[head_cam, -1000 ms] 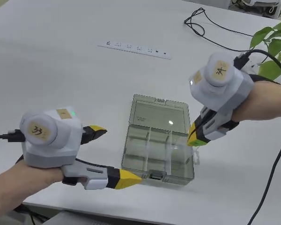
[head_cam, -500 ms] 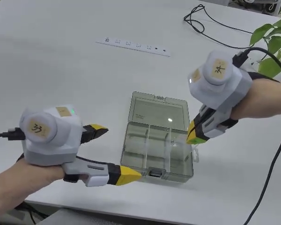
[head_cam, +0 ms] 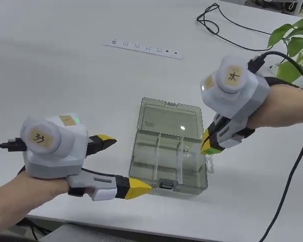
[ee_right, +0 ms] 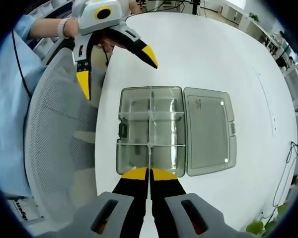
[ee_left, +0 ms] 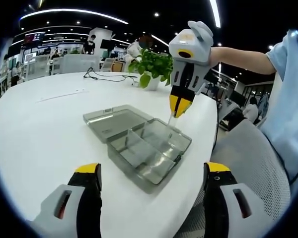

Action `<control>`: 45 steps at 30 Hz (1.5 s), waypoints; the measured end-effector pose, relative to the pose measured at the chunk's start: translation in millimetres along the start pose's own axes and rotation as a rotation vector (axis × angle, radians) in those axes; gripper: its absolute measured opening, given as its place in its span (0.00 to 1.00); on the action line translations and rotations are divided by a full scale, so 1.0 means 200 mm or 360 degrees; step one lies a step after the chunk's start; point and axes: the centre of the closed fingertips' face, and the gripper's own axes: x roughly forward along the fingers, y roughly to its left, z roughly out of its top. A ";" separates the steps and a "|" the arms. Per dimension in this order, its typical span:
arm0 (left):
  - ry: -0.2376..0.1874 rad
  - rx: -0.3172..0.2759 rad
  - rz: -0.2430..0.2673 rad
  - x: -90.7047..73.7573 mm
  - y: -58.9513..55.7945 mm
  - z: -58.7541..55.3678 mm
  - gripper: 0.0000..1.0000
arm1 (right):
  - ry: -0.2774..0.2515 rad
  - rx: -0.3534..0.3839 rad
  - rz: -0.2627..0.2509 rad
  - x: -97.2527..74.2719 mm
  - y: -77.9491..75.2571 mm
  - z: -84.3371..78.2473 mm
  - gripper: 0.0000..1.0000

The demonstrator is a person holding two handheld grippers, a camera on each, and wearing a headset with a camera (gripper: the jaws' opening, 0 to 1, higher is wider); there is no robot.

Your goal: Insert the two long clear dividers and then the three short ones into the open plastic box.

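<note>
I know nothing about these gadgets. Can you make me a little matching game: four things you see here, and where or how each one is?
1. left gripper
2. right gripper
3. box lid
4. power strip

A. lying open and flat, beyond the box
B. jaws wide apart
C. shut on a clear divider
D. far across the table

Pairs: 1-B, 2-C, 3-A, 4-D.

Left gripper (ee_left: 152, 168) fingers apart, open plastic box (ee_left: 139, 144) ahead, right gripper (ee_left: 178, 106) pinching divider (ee_left: 170, 119) above

White left gripper (head_cam: 131, 163), white right gripper (head_cam: 206, 148), yellow tips (head_cam: 138, 187)
</note>
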 end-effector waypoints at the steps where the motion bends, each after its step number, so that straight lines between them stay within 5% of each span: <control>1: -0.0001 0.0000 0.0000 0.00 0.00 0.00 0.86 | 0.0000 0.0004 0.0002 0.00 0.00 0.00 0.02; 27: -0.0007 -0.0022 0.0000 0.00 0.00 -0.01 0.85 | -0.0013 -0.0002 -0.0011 0.00 0.00 0.01 0.02; 45: 0.0013 -0.0009 0.0007 -0.01 0.00 -0.02 0.85 | 0.0070 -0.0044 -0.0009 0.05 0.00 0.00 0.02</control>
